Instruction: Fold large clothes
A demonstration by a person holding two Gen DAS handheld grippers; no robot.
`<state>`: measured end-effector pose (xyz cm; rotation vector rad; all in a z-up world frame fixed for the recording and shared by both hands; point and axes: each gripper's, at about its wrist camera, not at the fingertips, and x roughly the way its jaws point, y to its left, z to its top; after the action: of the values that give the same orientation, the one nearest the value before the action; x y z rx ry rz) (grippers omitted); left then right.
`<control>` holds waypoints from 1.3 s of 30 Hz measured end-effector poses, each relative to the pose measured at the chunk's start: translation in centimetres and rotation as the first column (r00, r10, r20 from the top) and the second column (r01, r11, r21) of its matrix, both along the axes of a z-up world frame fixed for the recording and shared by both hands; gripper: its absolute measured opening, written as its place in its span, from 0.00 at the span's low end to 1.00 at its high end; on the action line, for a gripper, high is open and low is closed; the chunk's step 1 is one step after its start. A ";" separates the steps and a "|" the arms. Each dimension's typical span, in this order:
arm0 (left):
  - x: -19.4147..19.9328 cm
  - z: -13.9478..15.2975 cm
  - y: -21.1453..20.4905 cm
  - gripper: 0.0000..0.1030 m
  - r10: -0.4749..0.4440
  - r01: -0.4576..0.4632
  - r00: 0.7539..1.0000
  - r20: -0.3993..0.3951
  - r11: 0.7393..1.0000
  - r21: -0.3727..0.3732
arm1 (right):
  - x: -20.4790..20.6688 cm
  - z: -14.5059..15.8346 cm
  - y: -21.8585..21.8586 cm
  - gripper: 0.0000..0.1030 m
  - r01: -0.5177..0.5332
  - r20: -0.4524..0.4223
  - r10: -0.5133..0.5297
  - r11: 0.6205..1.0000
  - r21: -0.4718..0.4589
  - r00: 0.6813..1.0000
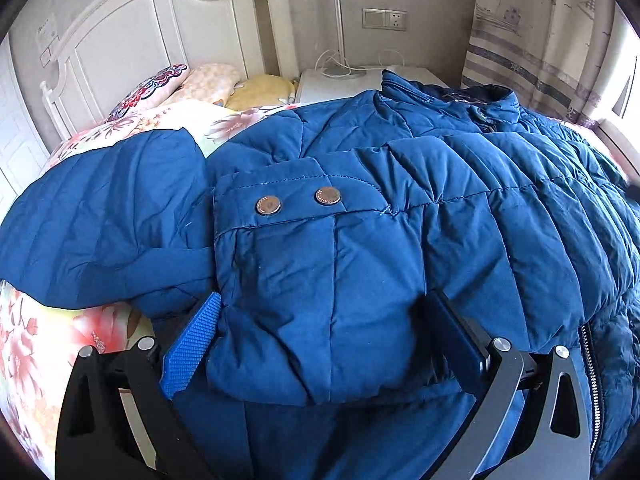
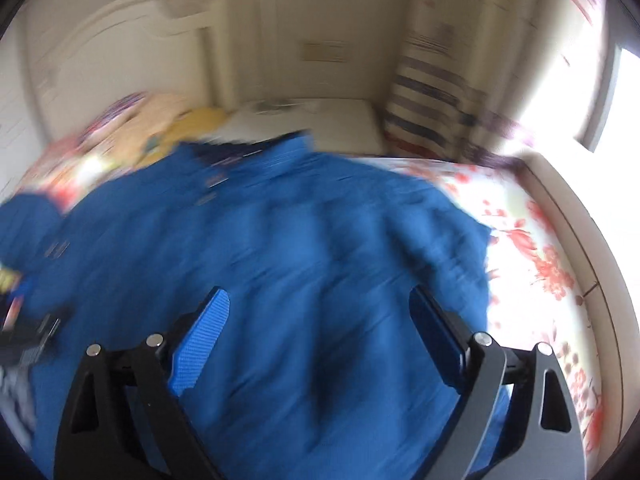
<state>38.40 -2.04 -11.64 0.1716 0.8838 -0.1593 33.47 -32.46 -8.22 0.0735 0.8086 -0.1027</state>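
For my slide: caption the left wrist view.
Left gripper straddles the cuff of a blue quilted jacket on a floral bedspread.

A bed with a white panelled headboard carries everything. Its cover is pale with red and pink flowers, showing bare along the near left edge and again on the far right side in the right wrist view. A large blue padded jacket lies spread across most of the cover, collar toward the headboard end. Three pillows rest at the head: a dark flowered pillow, a pale peach pillow and a yellow pillow, side by side.
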 end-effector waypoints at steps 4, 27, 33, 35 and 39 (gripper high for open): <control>0.0 0.1 0.1 0.96 0.000 0.000 1.000 0.003 1.000 -0.007 | -1.5 -2.4 4.7 0.91 -0.115 -0.052 0.110 0.986 -0.117 0.993; 4.4 4.0 40.4 0.44 0.724 -0.665 0.673 -0.152 0.503 -0.552 | -0.6 -4.9 3.6 0.95 -0.104 -0.077 0.100 0.993 -0.056 0.992; 3.6 10.3 31.7 0.08 0.663 -0.535 0.738 0.127 0.690 -0.488 | -1.0 -4.5 3.0 0.91 -0.095 -0.037 0.094 0.995 -0.022 0.995; 2.6 13.1 25.7 0.08 0.552 -0.427 0.794 0.255 0.805 -0.413 | -1.6 -3.8 2.1 0.90 -0.065 0.017 0.065 0.998 0.020 0.998; 0.5 16.1 11.6 0.08 0.200 -0.085 0.905 0.374 0.949 -0.302 | -3.9 -1.6 -1.1 0.88 0.048 0.194 -0.075 0.989 0.142 0.978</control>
<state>38.93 9.60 4.47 -0.1254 0.4521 -0.1033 29.54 -33.54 -9.86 0.2350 0.6123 -0.0969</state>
